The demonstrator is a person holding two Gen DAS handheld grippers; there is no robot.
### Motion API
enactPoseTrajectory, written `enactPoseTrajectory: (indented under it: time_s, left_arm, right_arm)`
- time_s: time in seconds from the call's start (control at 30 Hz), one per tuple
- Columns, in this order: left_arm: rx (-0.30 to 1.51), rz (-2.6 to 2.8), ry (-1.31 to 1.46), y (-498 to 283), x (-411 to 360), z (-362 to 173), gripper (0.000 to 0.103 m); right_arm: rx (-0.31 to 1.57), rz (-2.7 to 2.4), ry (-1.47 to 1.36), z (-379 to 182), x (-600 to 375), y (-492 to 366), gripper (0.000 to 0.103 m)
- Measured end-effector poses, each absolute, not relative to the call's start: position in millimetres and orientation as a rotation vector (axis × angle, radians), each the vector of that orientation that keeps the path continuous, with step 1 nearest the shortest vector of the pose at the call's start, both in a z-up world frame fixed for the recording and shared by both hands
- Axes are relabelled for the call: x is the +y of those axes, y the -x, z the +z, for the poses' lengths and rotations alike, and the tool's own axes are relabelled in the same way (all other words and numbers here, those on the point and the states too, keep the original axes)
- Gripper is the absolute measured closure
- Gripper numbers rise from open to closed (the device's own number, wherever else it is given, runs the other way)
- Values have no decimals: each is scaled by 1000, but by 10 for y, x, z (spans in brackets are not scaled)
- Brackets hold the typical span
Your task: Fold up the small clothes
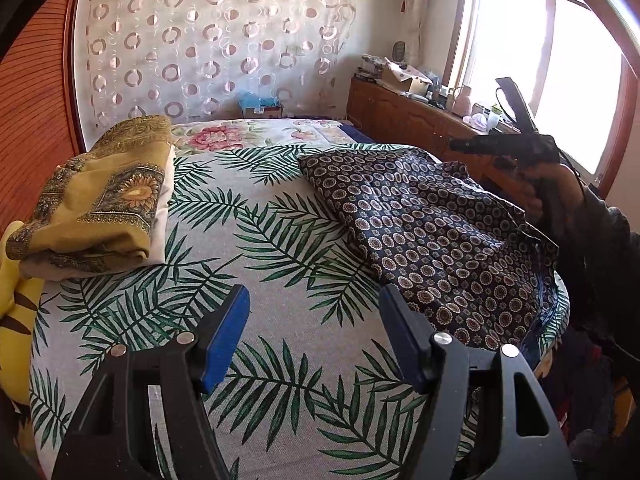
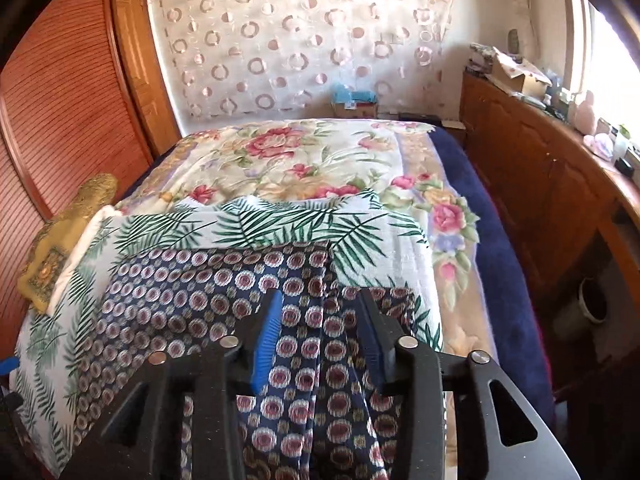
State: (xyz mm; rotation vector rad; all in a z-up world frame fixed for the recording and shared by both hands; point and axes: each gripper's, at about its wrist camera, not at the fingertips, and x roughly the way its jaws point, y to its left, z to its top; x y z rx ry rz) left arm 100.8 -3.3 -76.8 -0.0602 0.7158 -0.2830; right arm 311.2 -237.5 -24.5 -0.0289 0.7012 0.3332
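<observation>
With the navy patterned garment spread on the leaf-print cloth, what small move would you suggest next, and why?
Probably bring the left claw over to the navy garment and pinch its near edge. That claw is open over bare leaf-print cloth, while the right claw is open with fabric between its fingers, gripping nothing.

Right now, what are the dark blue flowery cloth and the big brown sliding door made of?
The dark blue cloth with round flower medallions looks like thin, smooth woven fabric, maybe silky: it drapes in soft creases with a slight sheen. The reddish-brown slatted door looks like varnished wood: fine horizontal slats and a warm gloss, though it could be laminate.
</observation>
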Motion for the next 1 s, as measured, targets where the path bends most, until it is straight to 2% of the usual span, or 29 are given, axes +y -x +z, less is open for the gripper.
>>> enactPoseTrajectory:
  time_s: [0.27,0.4,0.63,0.9,0.93,0.97,1.0]
  left_arm:
    - [731,-314,48,-1051,-184,-831,35]
    - [745,-337,38,-1074,-299,-873,35]
    - [757,-354,21,-1057,-421,-907,35]
    - [764,-358,19,-1037,-462,-935,35]
    - [765,-359,20,-1039,-463,-939,35]
    - [766,-359,21,-1039,-462,-941,35]
    - [766,-358,22,-1035,-461,-945,35]
  right_arm:
    - [778,331,117,-508,-2562,-2864,60]
    - [837,369,64,-597,-2698,-2898,59]
    - [842,441,10,-573,-2749,-2843,59]
    - [845,439,102,-637,-2634,-2730,60]
    - [840,436,121,-648,-2623,-2711,75]
    - [832,434,134,-649,-2616,-2686,98]
    - [820,425,137,-638,-2623,-2655,98]
